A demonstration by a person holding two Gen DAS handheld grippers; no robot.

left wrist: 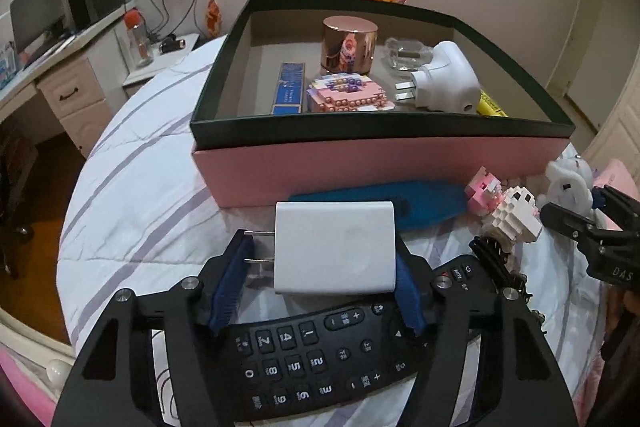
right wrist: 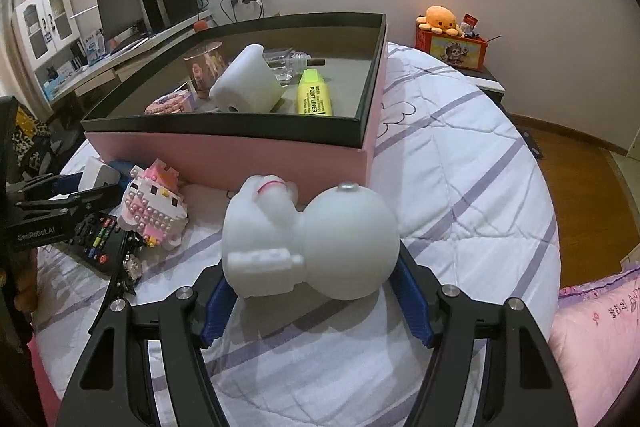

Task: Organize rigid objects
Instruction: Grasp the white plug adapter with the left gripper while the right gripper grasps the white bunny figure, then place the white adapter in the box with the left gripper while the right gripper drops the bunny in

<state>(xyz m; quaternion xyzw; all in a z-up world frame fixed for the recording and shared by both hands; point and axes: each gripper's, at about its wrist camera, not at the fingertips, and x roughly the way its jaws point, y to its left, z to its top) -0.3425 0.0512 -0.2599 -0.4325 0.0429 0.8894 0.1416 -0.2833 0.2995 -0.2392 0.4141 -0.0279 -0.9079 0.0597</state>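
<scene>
Jaws clamp a white charger (left wrist: 334, 247) on the left, a white figurine (right wrist: 310, 241) on the right.

Open pink cardboard box with dark rim (left wrist: 380, 163) sits on striped quilted bedspread (left wrist: 140, 195). In box: shiny copper-coloured tin (left wrist: 349, 45) at back, white plug adapter (left wrist: 444, 79) to its right, yellow highlighter pen (right wrist: 314, 93) rightmost. Before the box: white wall charger (left wrist: 334, 247), above a black remote control (left wrist: 304, 359); white toy figure (right wrist: 308, 243) further right.

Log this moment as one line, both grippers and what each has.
left gripper: closing on white charger | right gripper: shut on white figurine | pink box: ahead
</scene>
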